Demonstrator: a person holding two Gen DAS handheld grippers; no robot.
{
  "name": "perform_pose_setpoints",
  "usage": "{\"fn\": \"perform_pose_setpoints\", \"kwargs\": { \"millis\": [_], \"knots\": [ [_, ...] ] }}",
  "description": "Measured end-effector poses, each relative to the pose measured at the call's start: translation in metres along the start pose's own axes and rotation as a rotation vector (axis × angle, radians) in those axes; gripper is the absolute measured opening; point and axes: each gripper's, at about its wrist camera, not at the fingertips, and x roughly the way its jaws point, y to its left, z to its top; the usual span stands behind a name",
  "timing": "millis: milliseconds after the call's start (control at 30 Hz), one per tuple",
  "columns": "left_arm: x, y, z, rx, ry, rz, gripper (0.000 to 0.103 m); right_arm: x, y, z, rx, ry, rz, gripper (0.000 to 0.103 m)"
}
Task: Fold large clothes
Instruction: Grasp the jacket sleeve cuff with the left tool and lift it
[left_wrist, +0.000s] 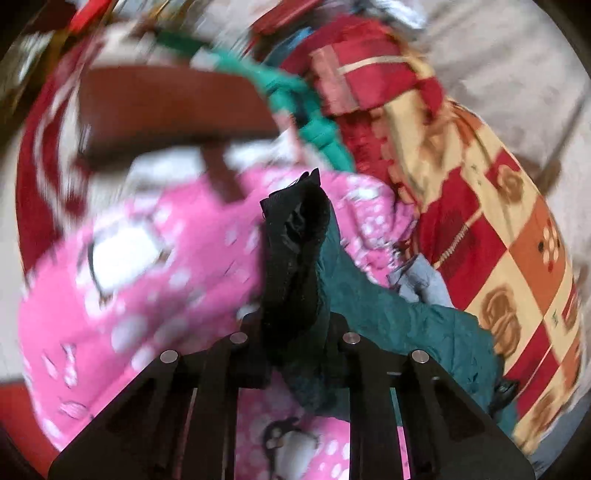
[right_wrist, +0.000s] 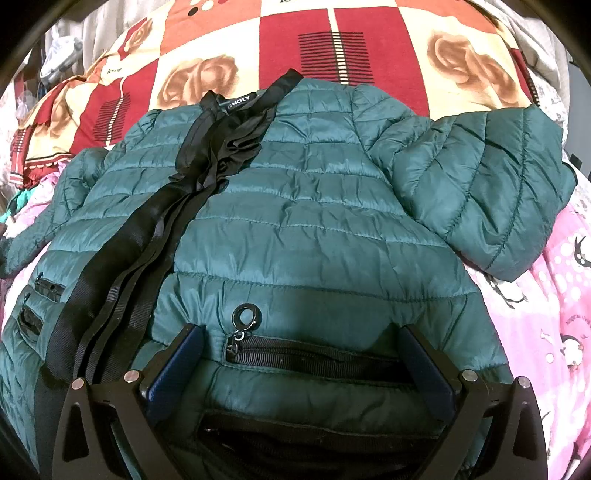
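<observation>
A dark green quilted puffer jacket lies front up on the bed, with a black zipper band running down its left half and one sleeve folded over at the right. My right gripper is open, its blue-padded fingers set on either side of a zipped pocket near the hem. My left gripper is shut on the jacket's black-lined edge; green fabric hangs off to the right. That view is motion-blurred.
A pink penguin-print blanket covers the bed. A red, cream and orange rose-patterned quilt lies beyond the jacket. A pile of red and teal clothes and a brown wooden piece sit further back.
</observation>
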Motion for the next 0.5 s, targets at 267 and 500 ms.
{"fn": "perform_pose_setpoints", "kwargs": {
  "millis": [267, 500],
  "knots": [
    [-0.046, -0.069, 0.082, 0.142, -0.173, 0.015, 0.016, -0.001, -0.001, 0.004, -0.001, 0.017, 0.003, 0.103],
    [-0.045, -0.173, 0.071, 0.296, -0.127, -0.147, 0.016, -0.030, -0.012, 0.013, 0.028, -0.050, -0.018, 0.103]
  ]
}}
